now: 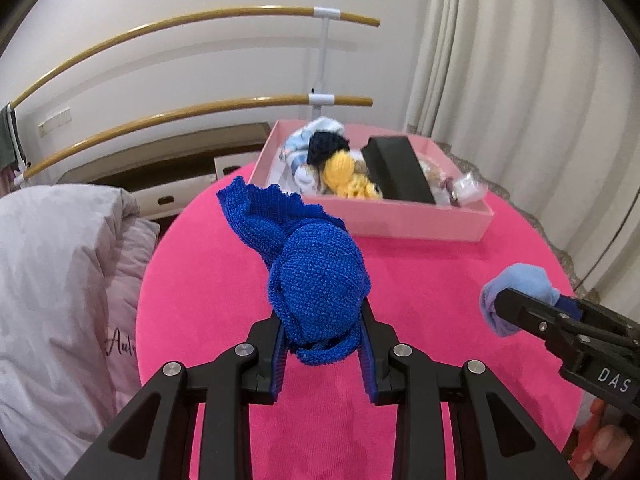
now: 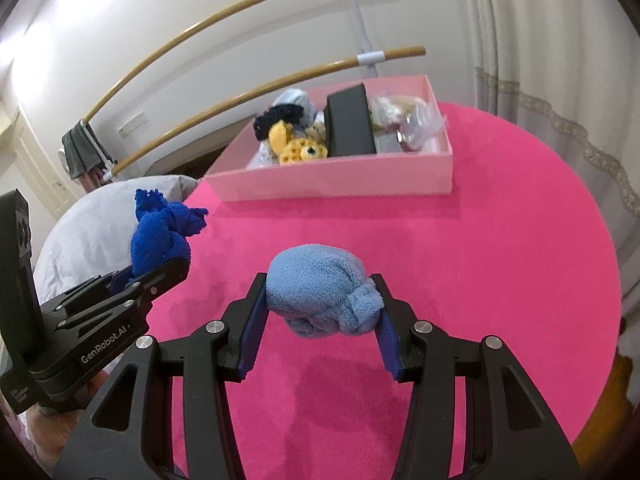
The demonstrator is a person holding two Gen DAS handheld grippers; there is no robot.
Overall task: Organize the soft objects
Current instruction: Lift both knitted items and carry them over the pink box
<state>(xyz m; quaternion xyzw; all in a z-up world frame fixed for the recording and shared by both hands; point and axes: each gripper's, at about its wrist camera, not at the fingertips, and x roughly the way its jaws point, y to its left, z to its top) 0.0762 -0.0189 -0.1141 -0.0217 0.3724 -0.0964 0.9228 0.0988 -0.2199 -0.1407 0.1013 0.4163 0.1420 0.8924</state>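
Your left gripper (image 1: 325, 354) is closed on a dark blue knitted bundle (image 1: 316, 280). Both blue pads press its lower part from the 2 sides, so the jaws stand only as wide as the bundle allows. The bundle is lifted above the pink tabletop (image 1: 420, 280), and its loose end reaches up and to the left, toward the near left corner of the pink box (image 1: 420, 224).

Your right gripper (image 2: 320, 334) is closed on a light blue fleece bundle (image 2: 320, 294). The pads touch it on the left and on the right, and a small knot of the fabric sits near the right pad. This bundle is also held above the tabletop, not resting on it.

In the right wrist view the left gripper appears at the left edge with its dark blue bundle sticking upward. In the left wrist view the right gripper appears at the right edge with the light blue bundle at its tip. The 2 bundles are well apart.

The pink box stands at the far side of the table. A black divider (image 1: 400, 170) splits it into 2 parts. The left part holds a yellow knitted item (image 1: 340, 168), a dark navy item (image 1: 326, 146) and pale cloth. The right part holds clear plastic bags (image 2: 416, 120); I cannot tell their contents.

A grey-white duvet (image 1: 60, 280) lies left of the table, and a curtain (image 1: 520, 80) hangs at the right.
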